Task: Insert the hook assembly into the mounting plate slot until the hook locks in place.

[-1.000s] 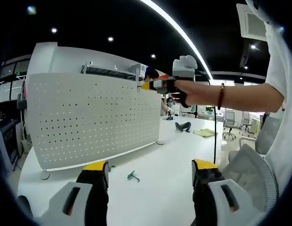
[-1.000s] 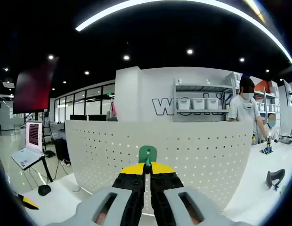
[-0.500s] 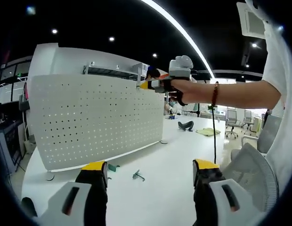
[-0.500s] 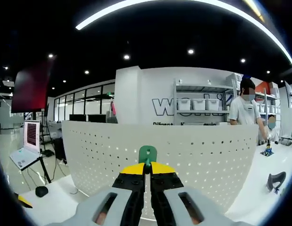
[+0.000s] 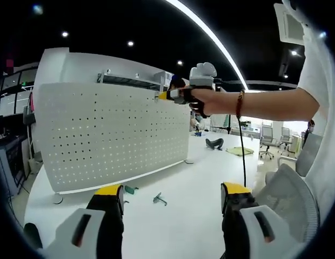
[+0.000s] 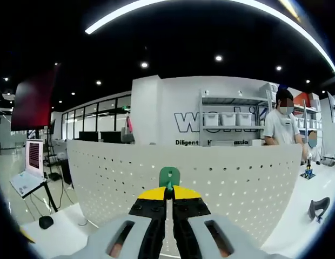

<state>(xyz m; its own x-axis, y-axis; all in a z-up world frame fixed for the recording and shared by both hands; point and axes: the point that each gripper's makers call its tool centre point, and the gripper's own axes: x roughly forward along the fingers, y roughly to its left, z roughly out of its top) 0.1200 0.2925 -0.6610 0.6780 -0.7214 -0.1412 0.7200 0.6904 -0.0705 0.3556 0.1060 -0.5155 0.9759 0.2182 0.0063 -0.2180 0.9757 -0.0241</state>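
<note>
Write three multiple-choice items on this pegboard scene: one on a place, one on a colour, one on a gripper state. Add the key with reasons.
1. Where does the spare metal hook lie?
A. on the white table before the pegboard
B. hung on the board
C. on a chair

2. What colour is the hook piece between the right gripper's tips?
A. red
B. green
C. blue

3. How does the left gripper stand?
A. shut on a hook
B. shut on a cable
C. open, holding nothing

Key: 1 A, it rests on the tabletop below the board in the left gripper view. 2 B, a green tab sticks up above the yellow tips of the right gripper. 3 C, its jaws stand wide apart with bare table between them.
</note>
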